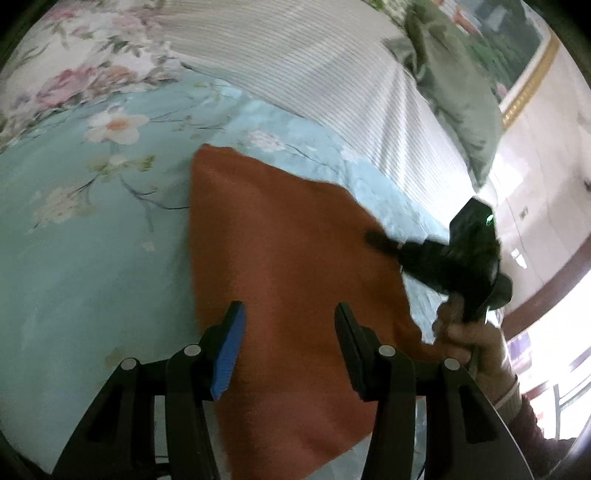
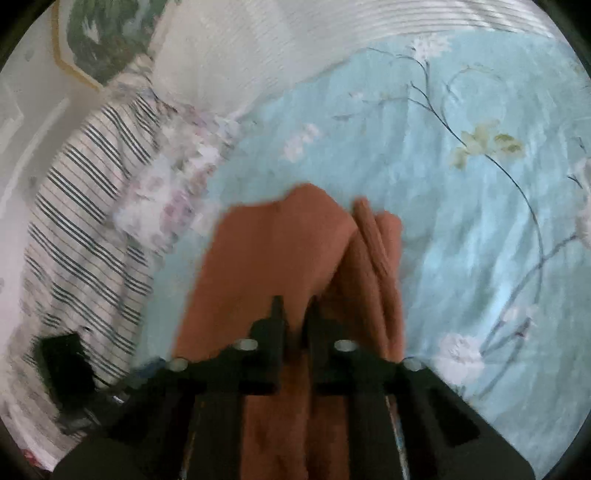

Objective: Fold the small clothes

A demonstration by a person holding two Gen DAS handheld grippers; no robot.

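Note:
An orange-brown garment [image 1: 291, 266] lies on the light blue floral bedsheet [image 1: 92, 258]. My left gripper [image 1: 290, 314] is open, its jaws wide apart just above the garment's near part, holding nothing. In the left wrist view the right gripper [image 1: 376, 236] reaches in from the right, its fingertips pinched on the garment's right edge. In the right wrist view my right gripper [image 2: 295, 306] is shut on the orange-brown garment [image 2: 280, 251], whose cloth runs between the narrow jaws and bunches in folds [image 2: 376, 236] on the right.
A white ribbed blanket [image 1: 295, 55] lies at the far side of the bed, with a green cloth [image 1: 458, 85] on it. A striped pillow [image 2: 85, 221] and a black object [image 2: 66, 365] sit at the left in the right wrist view. A framed picture [image 2: 103, 33] hangs on the wall.

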